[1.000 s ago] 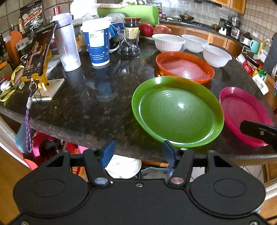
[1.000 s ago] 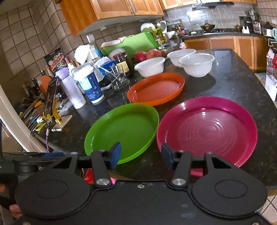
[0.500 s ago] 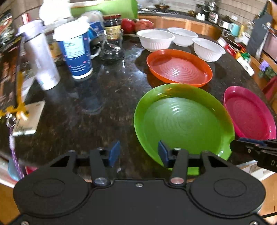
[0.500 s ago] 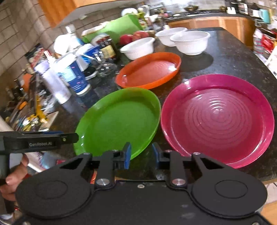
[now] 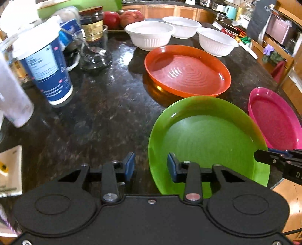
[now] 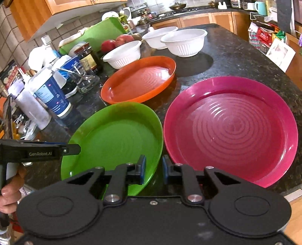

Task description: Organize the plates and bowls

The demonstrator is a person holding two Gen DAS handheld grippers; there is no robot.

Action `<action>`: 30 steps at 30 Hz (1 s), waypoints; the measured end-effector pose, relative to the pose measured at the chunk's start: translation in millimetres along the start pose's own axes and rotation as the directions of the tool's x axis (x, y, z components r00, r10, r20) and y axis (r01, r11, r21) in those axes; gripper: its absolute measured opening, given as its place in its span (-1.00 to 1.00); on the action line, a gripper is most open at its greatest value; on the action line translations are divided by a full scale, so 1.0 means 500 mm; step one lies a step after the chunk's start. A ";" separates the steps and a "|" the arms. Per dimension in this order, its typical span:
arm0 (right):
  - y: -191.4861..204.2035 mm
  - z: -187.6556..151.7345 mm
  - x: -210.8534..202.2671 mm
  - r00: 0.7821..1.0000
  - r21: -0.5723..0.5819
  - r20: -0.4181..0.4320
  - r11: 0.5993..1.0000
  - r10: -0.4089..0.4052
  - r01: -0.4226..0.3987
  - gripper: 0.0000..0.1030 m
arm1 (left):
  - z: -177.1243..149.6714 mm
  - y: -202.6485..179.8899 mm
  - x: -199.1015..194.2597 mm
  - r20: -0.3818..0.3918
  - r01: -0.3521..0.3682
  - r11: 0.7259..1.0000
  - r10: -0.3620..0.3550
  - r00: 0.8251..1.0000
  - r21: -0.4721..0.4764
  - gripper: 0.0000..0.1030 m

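Observation:
A green plate (image 5: 207, 143) (image 6: 117, 143) lies at the counter's near edge, with a pink plate (image 5: 275, 120) (image 6: 232, 128) to its right and an orange plate (image 5: 186, 71) (image 6: 139, 84) behind it. Three white bowls (image 5: 151, 35) (image 6: 185, 43) stand behind the orange plate. My left gripper (image 5: 151, 166) is open, its jaws straddling the green plate's near left rim. My right gripper (image 6: 152, 170) is open with a narrow gap, over the green plate's near right rim, beside the pink plate.
A blue and white cup (image 5: 47, 73), a white bottle (image 5: 11, 101), a glass jug (image 5: 94, 50), a jar (image 5: 92, 22) and apples (image 5: 122, 17) crowd the counter's left and back. Dark counter (image 5: 105, 113) shows between them and the plates.
Both grippers moved forward over the counter edge onto the green plate's near rim. The right gripper's jaws narrowed from wide open.

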State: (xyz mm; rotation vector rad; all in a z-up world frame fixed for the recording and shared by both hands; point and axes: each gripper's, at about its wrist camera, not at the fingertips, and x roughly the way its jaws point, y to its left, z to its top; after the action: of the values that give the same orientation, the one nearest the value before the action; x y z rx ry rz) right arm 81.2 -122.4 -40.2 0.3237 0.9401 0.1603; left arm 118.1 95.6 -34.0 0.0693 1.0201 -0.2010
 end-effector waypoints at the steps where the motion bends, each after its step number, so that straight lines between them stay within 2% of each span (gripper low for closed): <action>1: 0.001 0.002 0.003 1.000 0.000 0.000 1.000 -0.003 0.003 -0.64 | 0.006 0.001 0.005 -0.006 0.004 1.000 -0.004 1.000 0.007 -0.12; 8: 0.004 0.017 0.016 1.000 0.010 0.006 1.000 -0.024 0.024 -0.64 | 0.031 0.010 0.023 -0.019 0.042 0.999 -0.042 0.999 0.016 -0.17; 19: 0.021 0.030 0.032 0.998 -0.041 0.012 0.997 -0.069 0.070 -0.72 | 0.037 0.023 0.025 -0.031 0.045 0.999 -0.045 0.998 -0.008 -0.17; 23: 0.021 0.033 0.035 0.997 -0.054 0.012 0.995 -0.079 0.079 -0.81 | 0.032 0.022 0.020 -0.034 0.054 0.999 -0.054 0.998 -0.001 -0.38; 30: 0.032 0.035 0.039 0.997 -0.068 0.002 0.995 -0.074 0.074 -0.84 | 0.024 0.042 0.013 -0.048 0.063 0.997 -0.064 0.997 -0.035 -0.43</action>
State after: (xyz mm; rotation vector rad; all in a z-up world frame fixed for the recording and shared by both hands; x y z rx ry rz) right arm 107.0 -105.6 -40.2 0.2258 0.9437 0.1245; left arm 135.8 113.7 -34.0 0.0118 1.0753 -0.2413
